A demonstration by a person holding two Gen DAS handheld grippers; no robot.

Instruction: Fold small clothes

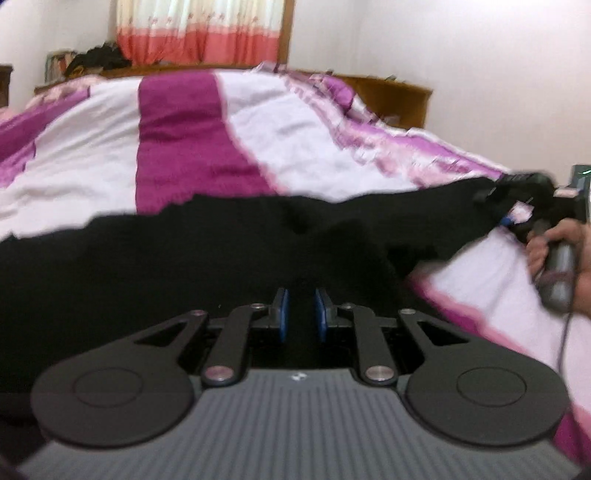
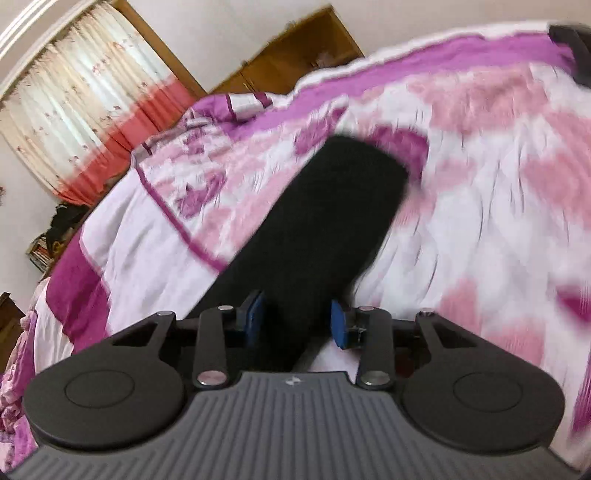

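A black garment point(image 1: 221, 251) stretches across the purple, pink and white bedspread point(image 1: 177, 140). In the left wrist view my left gripper point(image 1: 301, 314) has its blue pads point(image 1: 282, 314) close together on the garment's near edge. At the far right of that view my right gripper point(image 1: 517, 199) holds the garment's other end lifted. In the right wrist view the garment point(image 2: 325, 221) runs as a long black strip away from my right gripper point(image 2: 297, 321), passing between its blue pads point(image 2: 338, 325), which stand apart with a gap beside the cloth.
The bedspread point(image 2: 480, 184) covers the whole bed. A wooden headboard point(image 1: 399, 96) and a pink and white curtain point(image 1: 199, 29) stand behind. A dark pile point(image 1: 96, 59) lies at the back left. My hand point(image 1: 561, 254) shows at the right edge.
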